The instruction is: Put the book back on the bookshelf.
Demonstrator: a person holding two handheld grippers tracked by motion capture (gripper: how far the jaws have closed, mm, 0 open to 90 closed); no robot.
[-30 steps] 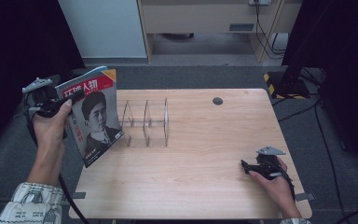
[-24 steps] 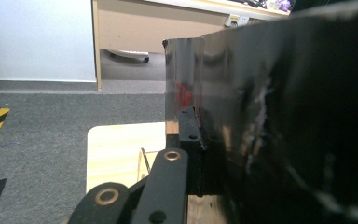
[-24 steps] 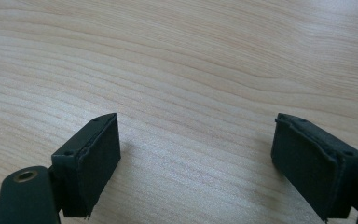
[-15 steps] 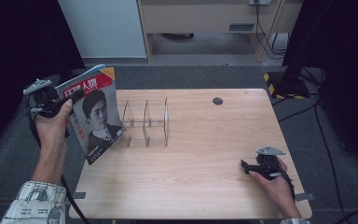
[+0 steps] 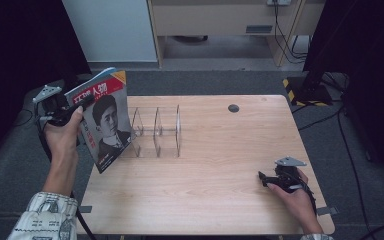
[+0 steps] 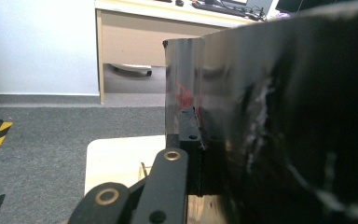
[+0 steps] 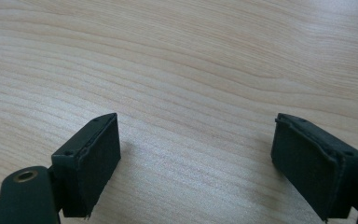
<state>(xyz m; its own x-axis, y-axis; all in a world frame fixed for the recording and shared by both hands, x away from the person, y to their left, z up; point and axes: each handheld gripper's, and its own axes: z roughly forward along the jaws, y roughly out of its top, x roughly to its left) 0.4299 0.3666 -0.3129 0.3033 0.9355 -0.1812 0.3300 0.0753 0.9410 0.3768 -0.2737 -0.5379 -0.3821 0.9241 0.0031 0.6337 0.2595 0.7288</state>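
Observation:
A magazine (image 5: 105, 120) with a red title band and a portrait on its cover is held upright over the table's left edge. My left gripper (image 5: 82, 102) is shut on its top left part. In the left gripper view its dark glossy cover (image 6: 284, 116) is pinched between the jaws of the left gripper (image 6: 200, 140). Just right of the magazine, a clear divider rack (image 5: 156, 131) stands on the wooden table (image 5: 220, 190). My right gripper (image 5: 262, 179) rests near the front right corner. The right gripper (image 7: 196, 154) is open, with bare wood (image 7: 191, 56) between its pads.
A small black round disc (image 5: 233, 108) sits in the tabletop near the far edge. Beyond the table are grey carpet, a wooden cabinet (image 5: 220, 20) and a yellow-and-black striped base (image 5: 300, 90) at the right.

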